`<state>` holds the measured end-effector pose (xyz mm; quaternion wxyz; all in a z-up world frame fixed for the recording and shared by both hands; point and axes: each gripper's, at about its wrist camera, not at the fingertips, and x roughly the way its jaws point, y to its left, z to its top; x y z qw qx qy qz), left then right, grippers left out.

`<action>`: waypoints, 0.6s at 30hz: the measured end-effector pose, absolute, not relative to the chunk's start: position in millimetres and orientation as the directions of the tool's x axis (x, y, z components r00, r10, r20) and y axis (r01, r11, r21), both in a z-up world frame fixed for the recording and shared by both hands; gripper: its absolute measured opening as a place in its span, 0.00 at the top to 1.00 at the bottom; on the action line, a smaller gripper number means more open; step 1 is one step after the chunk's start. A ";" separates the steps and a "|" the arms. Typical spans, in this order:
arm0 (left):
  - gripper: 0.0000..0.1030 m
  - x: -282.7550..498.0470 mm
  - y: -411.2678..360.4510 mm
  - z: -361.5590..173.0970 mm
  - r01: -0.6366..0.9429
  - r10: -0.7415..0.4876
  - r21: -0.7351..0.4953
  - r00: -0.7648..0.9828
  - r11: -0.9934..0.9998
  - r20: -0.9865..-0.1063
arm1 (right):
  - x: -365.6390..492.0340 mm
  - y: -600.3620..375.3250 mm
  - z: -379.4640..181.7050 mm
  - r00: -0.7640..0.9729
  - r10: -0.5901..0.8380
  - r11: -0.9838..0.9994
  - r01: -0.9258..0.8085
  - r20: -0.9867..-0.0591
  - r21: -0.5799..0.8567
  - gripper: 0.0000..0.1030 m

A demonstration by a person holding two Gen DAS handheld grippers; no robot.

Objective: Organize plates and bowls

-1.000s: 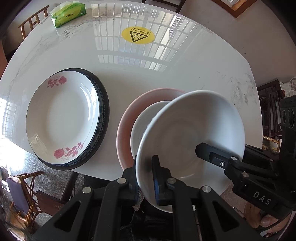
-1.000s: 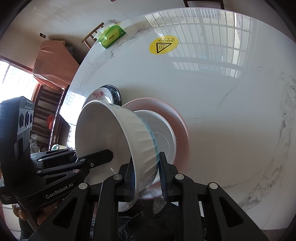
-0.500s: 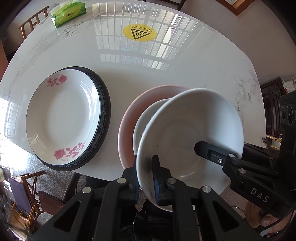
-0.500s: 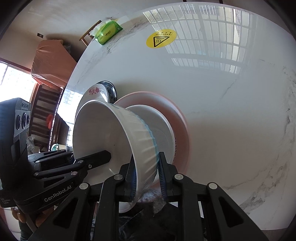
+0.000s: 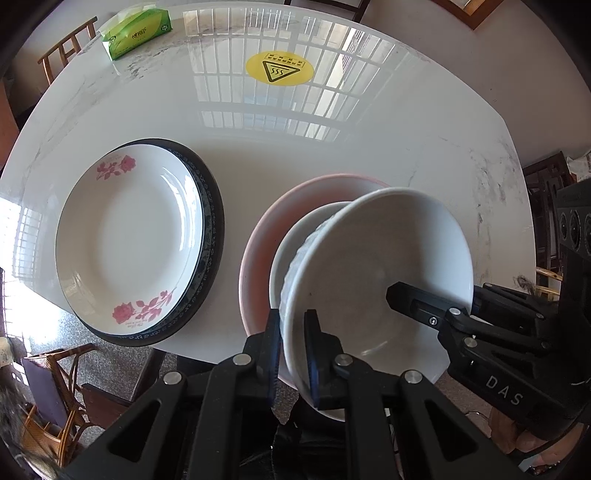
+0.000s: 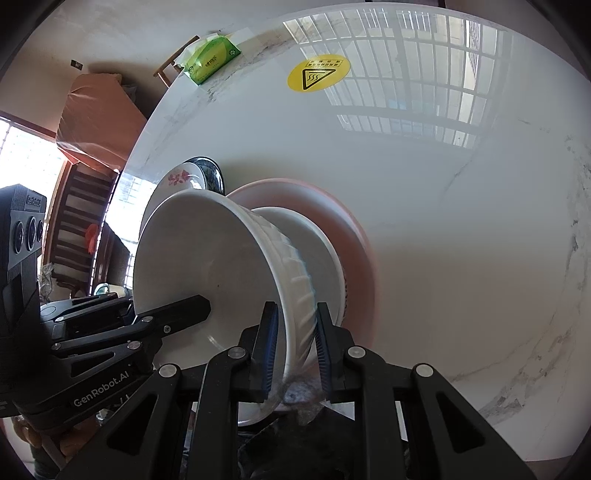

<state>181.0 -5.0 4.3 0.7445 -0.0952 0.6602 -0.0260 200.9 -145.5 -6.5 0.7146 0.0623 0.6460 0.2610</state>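
A white ribbed bowl (image 5: 376, 266) hangs tilted over a smaller white bowl (image 5: 291, 240) that sits in a pink plate (image 5: 273, 221). My left gripper (image 5: 291, 317) is shut on the big bowl's left rim, one pad inside and one outside. On the opposite rim my right gripper (image 6: 293, 317) is shut the same way on the white ribbed bowl (image 6: 229, 258); its inner finger (image 5: 413, 301) shows in the left wrist view. The pink plate (image 6: 332, 206) and smaller bowl (image 6: 317, 243) lie just beyond. A rose-patterned plate (image 5: 125, 236) rests on a dark-rimmed plate (image 5: 214, 229) to the left.
All of this stands near the front edge of a glossy white marble table (image 5: 258, 147). A green tissue pack (image 5: 135, 31) lies at the far left edge and a yellow warning sticker (image 5: 279, 68) at the far middle. Wooden chairs (image 5: 48, 406) stand below the table's left side.
Almost nothing has moved. The held bowl has tipped slightly, so its ribbed outer wall now shows in the left wrist view. Both grips are unchanged.
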 end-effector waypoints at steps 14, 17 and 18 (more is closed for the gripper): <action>0.84 185.1 -4.3 -1.8 -0.090 -0.153 -0.164 0.119 0.982 -0.981 | 200.7 -147.4 -3.2 0.053 0.430 0.866 -0.307 -0.901 0.395 0.82; 0.84 186.4 -5.7 -1.5 -0.087 -0.148 -0.159 0.118 0.984 -0.982 | 200.3 -146.4 -3.1 0.057 0.425 0.867 -0.313 -0.904 0.388 0.82; 0.84 186.3 -6.3 -1.6 -0.083 -0.146 -0.156 0.116 0.984 -0.982 | 199.8 -146.0 -2.9 0.058 0.424 0.867 -0.313 -0.904 0.387 0.82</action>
